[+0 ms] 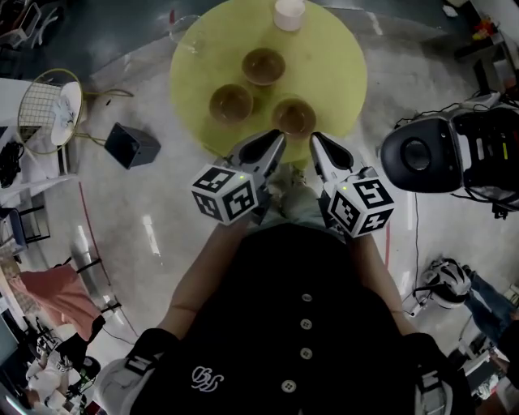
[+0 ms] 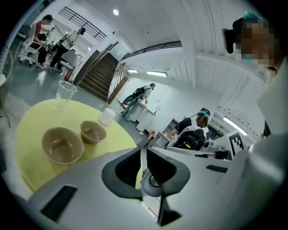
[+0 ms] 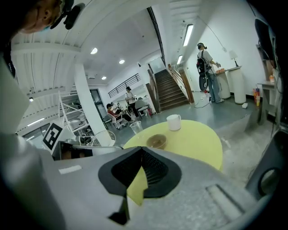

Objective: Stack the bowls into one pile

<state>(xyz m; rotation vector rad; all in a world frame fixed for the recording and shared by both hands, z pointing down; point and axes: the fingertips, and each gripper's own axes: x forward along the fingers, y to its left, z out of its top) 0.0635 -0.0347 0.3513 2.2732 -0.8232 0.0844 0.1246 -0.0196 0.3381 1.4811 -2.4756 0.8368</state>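
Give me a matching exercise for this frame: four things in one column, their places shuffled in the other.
Things:
1 white cup
2 clear cup
3 black box
4 bowls

Places:
A on the floor, left of the table
B spread apart mid-table, unstacked
C table's far edge, straight ahead
D table's far-left rim

Pairs: 1-C, 2-D, 3-A, 4-B

Round yellow table (image 1: 340, 73) carries far bowl (image 1: 263, 66), left bowl (image 1: 231, 103) and near bowl (image 1: 293, 117), all apart, a white cup (image 1: 289, 14) at its far edge, with left gripper (image 1: 280, 136) and right gripper (image 1: 315, 138) side by side at its near edge.
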